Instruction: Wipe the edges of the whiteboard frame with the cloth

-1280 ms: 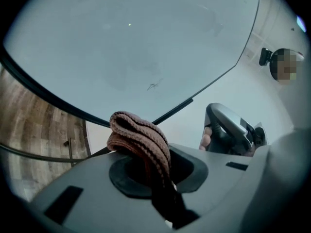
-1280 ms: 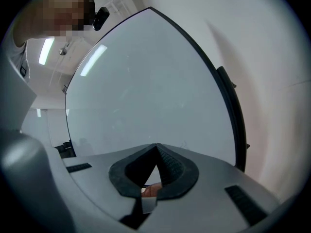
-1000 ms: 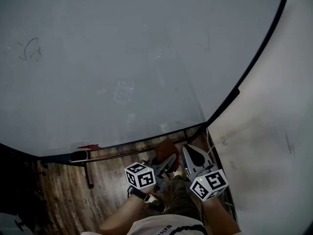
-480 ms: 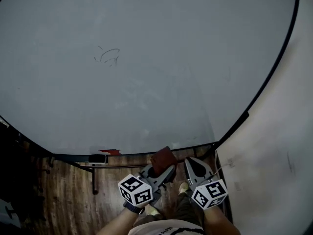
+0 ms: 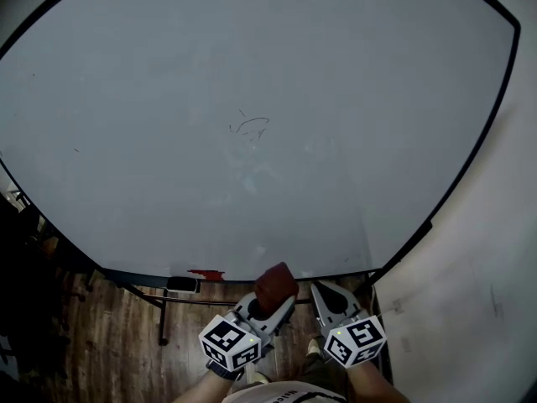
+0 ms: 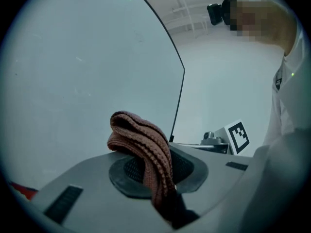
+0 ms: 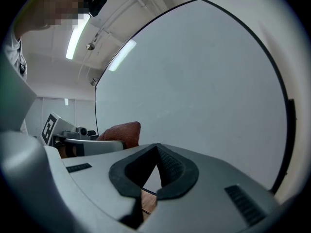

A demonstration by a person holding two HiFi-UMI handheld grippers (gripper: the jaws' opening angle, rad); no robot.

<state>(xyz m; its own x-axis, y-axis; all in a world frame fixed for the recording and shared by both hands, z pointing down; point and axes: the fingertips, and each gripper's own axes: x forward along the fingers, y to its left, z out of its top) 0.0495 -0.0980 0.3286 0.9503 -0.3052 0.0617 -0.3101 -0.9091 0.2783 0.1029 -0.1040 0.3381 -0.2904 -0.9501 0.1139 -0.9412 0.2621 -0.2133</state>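
Note:
A large whiteboard [image 5: 252, 99] with a thin black frame [image 5: 495, 116] fills the head view; a faint scribble [image 5: 250, 127] marks its middle. My left gripper [image 5: 270, 299] sits below the board's bottom edge, shut on a folded reddish-brown cloth [image 5: 275, 284]. In the left gripper view the cloth [image 6: 141, 149] bulges up out of the closed jaws. My right gripper [image 5: 329, 296] is just right of it, jaws shut with nothing between them. The right gripper view shows the cloth [image 7: 121, 130] at its left and the board's frame [image 7: 286, 125] at its right.
A marker tray [image 5: 235, 300] runs under the board's bottom edge, with a red item [image 5: 205, 274] and a dark eraser [image 5: 183, 285] near it. Wooden floor [image 5: 101, 342] lies below. A white wall [image 5: 470, 292] stands to the right of the board.
The head view has tilted up, so more of the whiteboard and its top right corner show. Both grippers have swung upward too; the left still holds the cloth.

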